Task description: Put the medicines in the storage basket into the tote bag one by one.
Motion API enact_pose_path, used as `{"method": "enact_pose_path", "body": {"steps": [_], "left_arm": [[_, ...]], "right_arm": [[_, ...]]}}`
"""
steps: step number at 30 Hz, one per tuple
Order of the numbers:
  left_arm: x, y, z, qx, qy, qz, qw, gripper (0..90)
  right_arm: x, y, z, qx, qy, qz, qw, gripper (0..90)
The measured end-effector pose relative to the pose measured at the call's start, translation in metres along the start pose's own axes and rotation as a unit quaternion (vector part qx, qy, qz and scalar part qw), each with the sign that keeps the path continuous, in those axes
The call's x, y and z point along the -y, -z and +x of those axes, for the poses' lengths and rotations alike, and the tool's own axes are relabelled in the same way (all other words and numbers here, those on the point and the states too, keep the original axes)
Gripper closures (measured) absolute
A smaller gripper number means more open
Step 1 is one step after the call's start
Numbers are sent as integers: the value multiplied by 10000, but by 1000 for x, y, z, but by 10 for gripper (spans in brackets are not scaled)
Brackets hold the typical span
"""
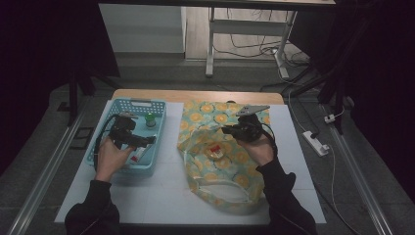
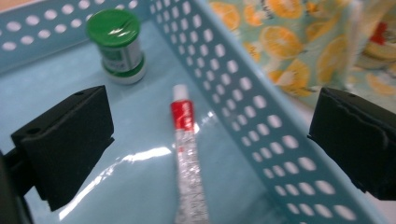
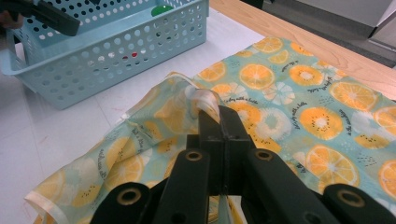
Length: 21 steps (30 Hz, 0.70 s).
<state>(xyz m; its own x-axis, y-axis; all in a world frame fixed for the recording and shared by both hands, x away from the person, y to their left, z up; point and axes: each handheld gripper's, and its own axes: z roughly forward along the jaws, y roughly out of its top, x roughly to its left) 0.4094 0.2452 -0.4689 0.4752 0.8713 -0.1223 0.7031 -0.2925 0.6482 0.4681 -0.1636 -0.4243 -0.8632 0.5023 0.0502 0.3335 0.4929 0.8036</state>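
In the high view, a light blue perforated basket (image 1: 128, 142) sat on the white mat at the left of the table, and beside it, to the right, lay a bag printed with orange slices (image 1: 220, 156) whose mouth stood open. The left gripper (image 1: 147, 140) hung over the basket's inside, near the basket's right wall. The right gripper (image 1: 228, 129) was above the upper part of the bag, at the rim of its opening. A small jar with a green lid (image 1: 150, 120) stood at the far end of the basket.

In the left gripper view, the jaws were spread wide with nothing between the pads. One jaw hung over the basket floor, the other beyond the perforated wall (image 2: 261, 121). A red and white tube (image 2: 187, 154) lay flat on the floor just beside that wall, and the green-lidded jar (image 2: 117, 44) stood upright farther in.

In the right gripper view, the jaws were pressed together, pinching the clear-edged rim (image 3: 205, 100) of the bag and lifting it off the rest of the fabric. The basket (image 3: 112, 51) was beyond, with the left gripper (image 3: 51, 17) over it.
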Motion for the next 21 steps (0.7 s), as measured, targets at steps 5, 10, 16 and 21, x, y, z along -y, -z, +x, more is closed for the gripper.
{"method": "enact_pose_path", "body": {"steps": [5, 10, 16, 21], "left_arm": [[0, -8, 6, -100, 17, 167, 9998, 0], [-1, -20, 8, -192, -31, 467, 9987, 0], [-2, -31, 8, -223, -18, 877, 9959, 0], [-2, -41, 6, -412, -85, 1274, 9910, 13]], "right_arm": [[0, -1, 1, 0, -4, 14, 10000, 900], [0, -2, 1, -13, 0, 22, 10000, 900], [0, -2, 1, -19, 6, 33, 10000, 900], [0, -2, 1, -19, 4, 32, 10000, 899]]}}
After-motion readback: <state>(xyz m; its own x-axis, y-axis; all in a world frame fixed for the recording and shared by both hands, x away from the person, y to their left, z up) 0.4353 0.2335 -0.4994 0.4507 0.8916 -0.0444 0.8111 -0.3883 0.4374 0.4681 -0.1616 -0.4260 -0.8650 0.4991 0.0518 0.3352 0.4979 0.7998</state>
